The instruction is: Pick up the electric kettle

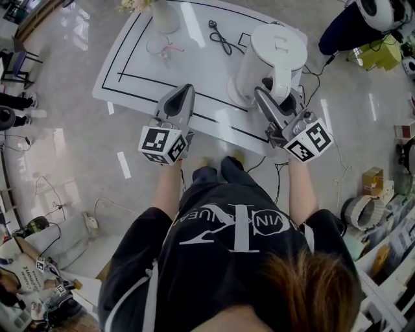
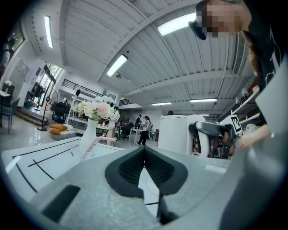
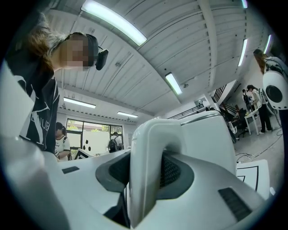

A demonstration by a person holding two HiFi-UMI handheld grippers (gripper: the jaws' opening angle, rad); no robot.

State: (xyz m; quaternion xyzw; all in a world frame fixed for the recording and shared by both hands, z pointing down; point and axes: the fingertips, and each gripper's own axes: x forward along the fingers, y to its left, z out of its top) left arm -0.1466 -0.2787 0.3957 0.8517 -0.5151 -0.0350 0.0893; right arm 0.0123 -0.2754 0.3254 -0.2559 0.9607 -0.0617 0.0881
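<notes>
The white electric kettle (image 1: 269,55) is at the right of the white table (image 1: 139,68), over its round base (image 1: 237,97). My right gripper (image 1: 277,91) is shut on the kettle's handle (image 1: 283,76). In the right gripper view the handle (image 3: 145,166) runs upright between the dark pads (image 3: 173,170), with the kettle body (image 3: 209,139) right behind. My left gripper (image 1: 183,92) hovers over the table's near edge, jaws shut and holding nothing. Its view shows the pads (image 2: 130,168) meeting, and the kettle (image 2: 174,134) to the right with the other gripper on it.
A white vase of flowers (image 1: 163,14) stands at the table's far side, shown too in the left gripper view as the vase (image 2: 91,132). A glass with a pink straw (image 1: 159,47) and a black cable (image 1: 224,40) lie nearby. Boxes and cables crowd the floor at right (image 1: 373,181).
</notes>
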